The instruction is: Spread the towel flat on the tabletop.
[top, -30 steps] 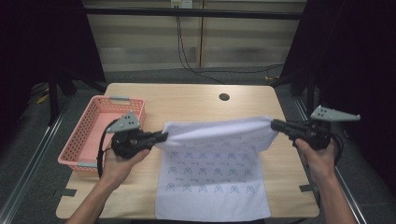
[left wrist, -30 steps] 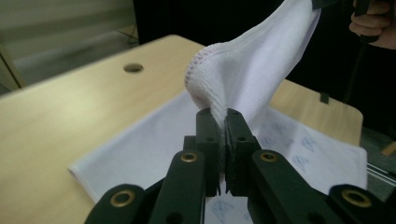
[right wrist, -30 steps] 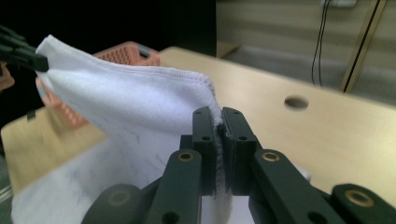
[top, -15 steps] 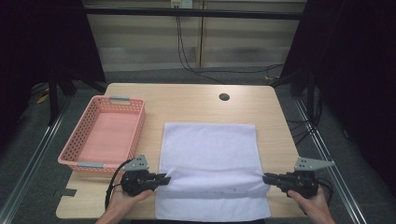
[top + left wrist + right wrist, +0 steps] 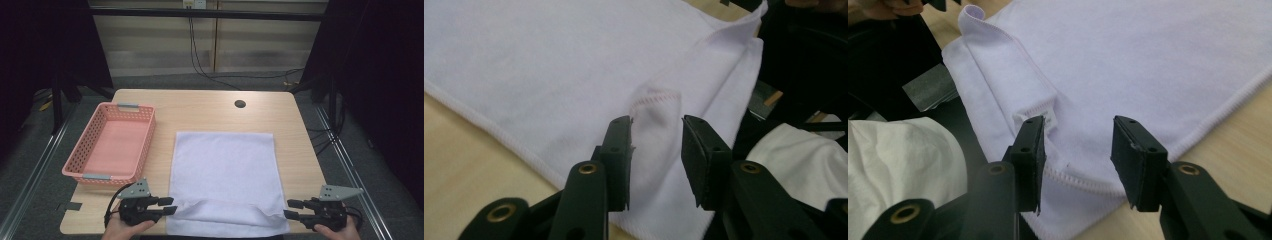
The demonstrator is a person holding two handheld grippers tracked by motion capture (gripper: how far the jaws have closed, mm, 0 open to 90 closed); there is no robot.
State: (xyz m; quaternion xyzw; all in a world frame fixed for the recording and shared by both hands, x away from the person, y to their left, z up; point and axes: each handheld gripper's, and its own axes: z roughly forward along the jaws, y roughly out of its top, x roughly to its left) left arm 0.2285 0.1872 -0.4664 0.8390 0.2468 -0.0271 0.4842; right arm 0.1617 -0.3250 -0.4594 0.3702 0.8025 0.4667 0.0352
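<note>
White cloth (image 5: pixel 225 175), folded flat, near edge rumpled

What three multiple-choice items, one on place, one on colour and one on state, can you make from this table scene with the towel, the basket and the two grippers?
1. Where does the basket stand relative to the towel?
A. At its left
B. On top of it
C. At its right

2. What colour is the basket?
A. Blue
B. Pink
C. Green

3. How do the jaws of the left gripper and the right gripper stand?
A. Both clamped on the towel
B. One clamped, one apart
C. Both apart, having just opened

Answers: 1 A, the high view shows the basket left of the towel. 2 B, its mesh walls are pink. 3 C, each gripper view shows a gap between pads and cloth at a near corner.
</note>
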